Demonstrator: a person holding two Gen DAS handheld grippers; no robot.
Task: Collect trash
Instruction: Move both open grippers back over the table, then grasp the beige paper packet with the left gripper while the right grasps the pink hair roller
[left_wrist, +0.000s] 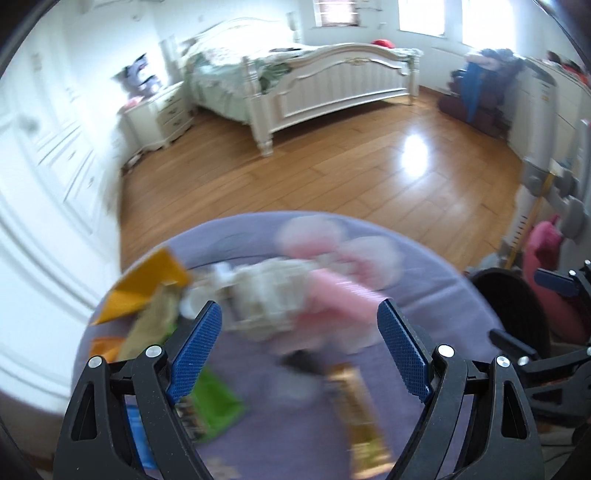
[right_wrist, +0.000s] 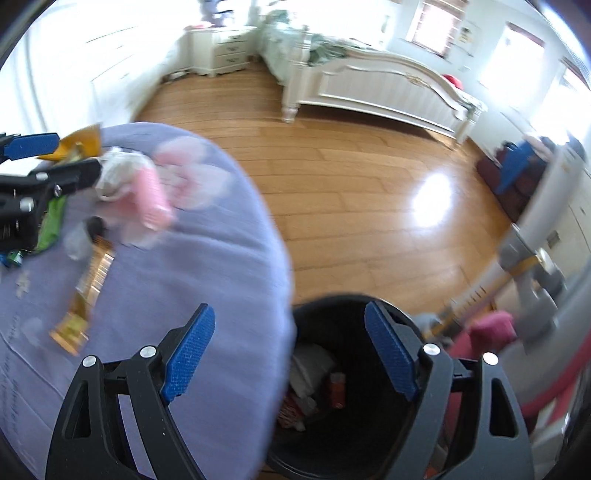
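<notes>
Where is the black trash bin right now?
In the right wrist view the black trash bin stands on the wooden floor, against the purple table's right edge, below the open right gripper.

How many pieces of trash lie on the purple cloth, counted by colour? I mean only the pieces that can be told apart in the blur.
Orange or yellow wrapper: 1
Green wrapper: 1
Gold wrapper: 1
Pink piece: 1
White crumpled piece: 1
Total: 5 that can be told apart. Smaller scraps at the edge of the purple cloth are too blurred to count.
</notes>
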